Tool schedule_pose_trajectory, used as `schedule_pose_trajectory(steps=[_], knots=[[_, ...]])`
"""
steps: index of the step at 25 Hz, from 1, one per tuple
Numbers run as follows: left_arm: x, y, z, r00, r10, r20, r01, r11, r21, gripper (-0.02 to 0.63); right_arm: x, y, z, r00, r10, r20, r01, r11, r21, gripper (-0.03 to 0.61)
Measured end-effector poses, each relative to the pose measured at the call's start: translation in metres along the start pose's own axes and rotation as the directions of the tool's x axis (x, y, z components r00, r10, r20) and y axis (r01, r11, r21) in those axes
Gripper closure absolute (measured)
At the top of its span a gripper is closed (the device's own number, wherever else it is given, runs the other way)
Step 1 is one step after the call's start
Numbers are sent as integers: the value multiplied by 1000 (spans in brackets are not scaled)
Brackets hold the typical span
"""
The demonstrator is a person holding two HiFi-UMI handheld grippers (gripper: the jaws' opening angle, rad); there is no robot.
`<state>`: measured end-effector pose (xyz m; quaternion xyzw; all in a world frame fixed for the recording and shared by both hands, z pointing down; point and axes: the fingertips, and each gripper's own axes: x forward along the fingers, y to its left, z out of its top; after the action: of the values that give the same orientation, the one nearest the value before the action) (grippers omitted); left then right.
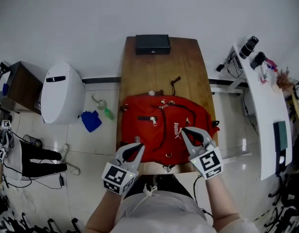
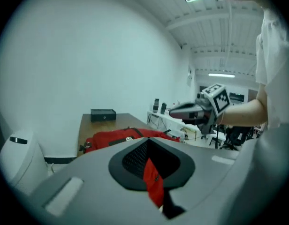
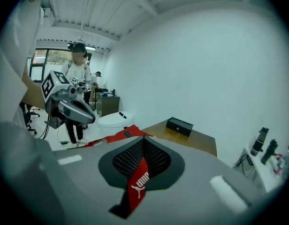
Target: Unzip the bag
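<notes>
The left gripper (image 2: 145, 142) has its two grey jaws brought together, tips meeting, with nothing clamped. A strip of the red fabric backpack (image 2: 120, 137) below shows through the slit between their black ribbed pads. The right gripper (image 3: 143, 140) is the same, jaws together and empty, and the white logo on the backpack (image 3: 124, 134) shows through its gap.

In the head view the left gripper (image 1: 137, 142) hangs over the near left corner of the backpack (image 1: 161, 123). The right gripper (image 1: 184, 130) is over the near right part, just beside the logo. I cannot tell whether either tip touches the fabric.

The backpack lies flat on the near half of a brown wooden desk (image 1: 140, 67), and its front pocket zip looks closed. A small black box (image 1: 152, 44) sits at the far edge, well apart from it.

On the floor to the left are a white rounded bin (image 1: 61, 92) and a crumpled blue cloth (image 1: 91, 121). A white side table (image 1: 268, 115) stands to the right.
</notes>
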<state>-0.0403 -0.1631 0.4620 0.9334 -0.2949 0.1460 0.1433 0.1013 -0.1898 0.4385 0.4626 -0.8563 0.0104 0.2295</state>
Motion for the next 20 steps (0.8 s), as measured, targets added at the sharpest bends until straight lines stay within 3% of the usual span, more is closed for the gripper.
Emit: schedule_pose_trajectory(steps=[4, 7, 14, 20], knots=[[-30, -21, 19, 995, -18, 100, 13, 999, 53, 607, -35, 31, 4, 994, -44, 98, 30, 989, 143, 571], [-43, -44, 18, 992, -16, 127, 6, 997, 76, 607, -64, 46, -7, 992, -55, 115, 32, 980, 199, 571], [-71, -135, -17, 988, 9, 154, -27, 993, 113, 607, -150, 98, -45, 992, -26, 127, 9, 991, 135, 571], [-102, -221, -38, 978, 11, 207, -27, 997, 72, 607, -222, 142, -70, 990, 24, 136, -41, 992, 121, 571]])
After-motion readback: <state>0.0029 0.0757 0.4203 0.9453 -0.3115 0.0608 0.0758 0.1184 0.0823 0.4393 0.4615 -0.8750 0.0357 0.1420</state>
